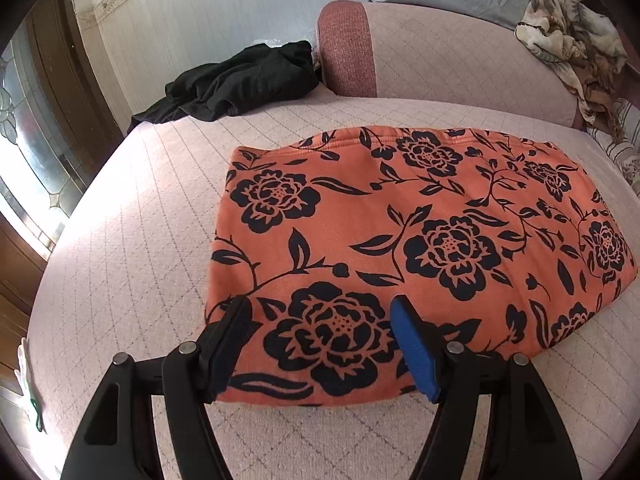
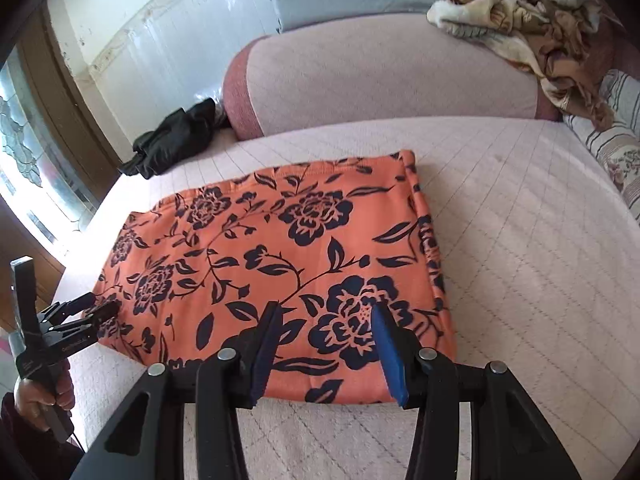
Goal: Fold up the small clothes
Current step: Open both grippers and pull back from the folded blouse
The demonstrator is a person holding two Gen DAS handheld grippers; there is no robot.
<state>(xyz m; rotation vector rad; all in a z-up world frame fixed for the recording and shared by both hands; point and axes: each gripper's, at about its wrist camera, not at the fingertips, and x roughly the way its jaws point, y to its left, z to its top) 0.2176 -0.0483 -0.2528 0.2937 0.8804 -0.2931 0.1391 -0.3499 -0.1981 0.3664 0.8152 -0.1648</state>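
Note:
An orange garment with black flowers (image 1: 400, 240) (image 2: 280, 264) lies folded flat as a rectangle on the pink quilted bed (image 1: 132, 240) (image 2: 520, 260). My left gripper (image 1: 320, 310) hovers open over the garment's near left corner, with only the fabric's top surface showing between its fingers. The right wrist view shows this left gripper (image 2: 102, 306) at the garment's left edge, held by a person's hand (image 2: 44, 396). My right gripper (image 2: 326, 310) stands open over the near right part of the garment, its blue pads apart and pinching nothing.
A crumpled black garment (image 1: 240, 80) (image 2: 172, 140) lies at the bed's far left. A pink bolster (image 1: 440, 60) (image 2: 380, 76) runs along the back with a patterned blanket (image 1: 572, 40) (image 2: 520, 12) on it. A striped pillow (image 2: 616, 148) sits at the right, and bare quilt lies right of the garment.

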